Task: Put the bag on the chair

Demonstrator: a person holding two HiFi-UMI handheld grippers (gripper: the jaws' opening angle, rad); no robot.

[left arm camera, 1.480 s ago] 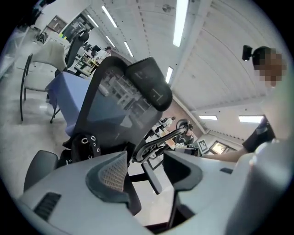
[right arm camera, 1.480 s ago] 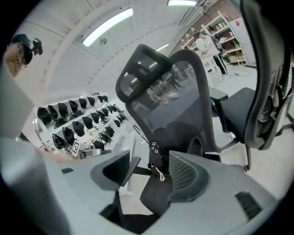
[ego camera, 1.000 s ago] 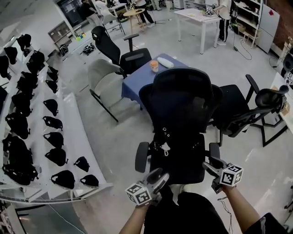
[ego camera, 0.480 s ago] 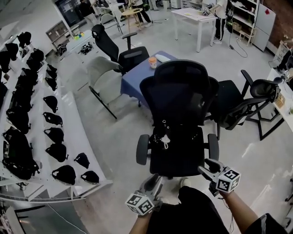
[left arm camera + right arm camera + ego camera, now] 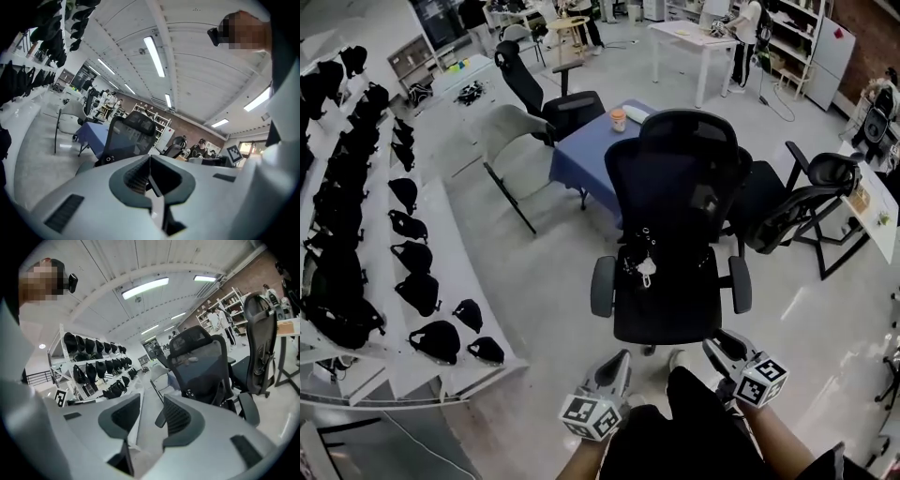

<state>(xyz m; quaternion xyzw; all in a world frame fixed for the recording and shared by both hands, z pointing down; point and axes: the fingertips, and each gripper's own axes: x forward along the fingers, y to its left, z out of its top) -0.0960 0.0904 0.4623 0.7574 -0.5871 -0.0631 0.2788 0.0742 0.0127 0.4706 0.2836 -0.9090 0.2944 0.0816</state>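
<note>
A small black bag with a pale tag lies on the seat of the black office chair, against its mesh backrest. My left gripper is held below the seat's front edge, apart from the chair, shut with nothing in it. My right gripper hovers near the seat's front right corner, its jaws closing with nothing between them. The left gripper view has the shut left gripper with the chair's back beyond it. The right gripper view has the right gripper and the chair ahead.
White shelves with several black bags run along the left. Behind the chair stands a blue-covered table with a cup. A white chair and black chairs stand around it. A person stands by a white table at the back.
Both grippers have drawn back from the chair seat toward my body. The left jaws have gone from wide open to shut, and the right jaws have narrowed. The bag stays on the seat.
</note>
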